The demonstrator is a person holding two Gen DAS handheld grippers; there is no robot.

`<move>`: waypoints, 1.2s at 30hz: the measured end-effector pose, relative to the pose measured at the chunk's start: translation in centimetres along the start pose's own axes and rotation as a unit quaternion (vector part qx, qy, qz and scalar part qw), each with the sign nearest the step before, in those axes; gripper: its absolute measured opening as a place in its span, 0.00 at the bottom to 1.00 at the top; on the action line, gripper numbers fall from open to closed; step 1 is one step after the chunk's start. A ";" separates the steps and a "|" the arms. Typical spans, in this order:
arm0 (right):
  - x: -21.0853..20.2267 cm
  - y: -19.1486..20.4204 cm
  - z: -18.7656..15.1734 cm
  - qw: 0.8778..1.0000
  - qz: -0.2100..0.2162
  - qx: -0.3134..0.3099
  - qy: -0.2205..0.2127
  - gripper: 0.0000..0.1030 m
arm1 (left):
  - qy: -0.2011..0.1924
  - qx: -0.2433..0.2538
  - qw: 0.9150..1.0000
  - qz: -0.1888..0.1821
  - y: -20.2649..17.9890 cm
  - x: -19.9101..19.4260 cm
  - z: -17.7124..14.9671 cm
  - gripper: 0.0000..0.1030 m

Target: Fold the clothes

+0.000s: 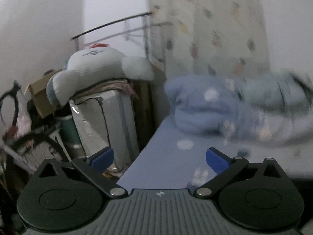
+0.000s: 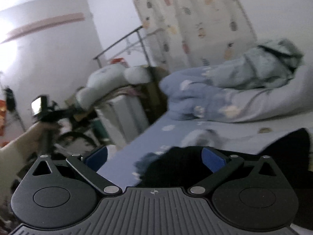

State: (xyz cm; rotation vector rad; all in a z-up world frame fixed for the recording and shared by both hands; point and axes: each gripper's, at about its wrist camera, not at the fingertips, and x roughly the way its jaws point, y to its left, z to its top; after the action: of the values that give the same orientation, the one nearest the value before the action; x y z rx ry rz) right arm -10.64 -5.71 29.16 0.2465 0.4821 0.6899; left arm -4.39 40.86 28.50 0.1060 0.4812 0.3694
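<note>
Garment: black cloth garment (image 2: pixel 176 168) lies on blue cloud-print bedsheet (image 2: pixel 137 143), long axis running left-right, orientation otherwise unclear.
Left gripper (image 1: pixel 159 159): jaws wide, empty.
Right gripper (image 2: pixel 154 158): jaws wide above garment, contact unclear.

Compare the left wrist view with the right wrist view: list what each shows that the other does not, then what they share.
Only the left wrist view: the left tongs, open and empty, and a cardboard box beside the plush.

Only the right wrist view: the right tongs, open over a black garment on the bed, and the person's left hand gripping its handle.

Both: the blue cloud-print sheet, the bunched duvet, the pineapple-print curtain, the white plush toy and the metal rack.
</note>
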 end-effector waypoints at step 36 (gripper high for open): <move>42.9 -1.6 5.4 0.982 0.054 -0.004 0.179 0.16 | 0.006 0.074 0.987 -0.141 -12.1 7.9 -23.0 1.00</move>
State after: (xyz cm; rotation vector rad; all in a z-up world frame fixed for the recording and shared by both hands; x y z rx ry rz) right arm 21.62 21.15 18.54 0.1418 0.8139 0.8479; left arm -4.86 32.86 2.56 0.1777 0.5269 0.0555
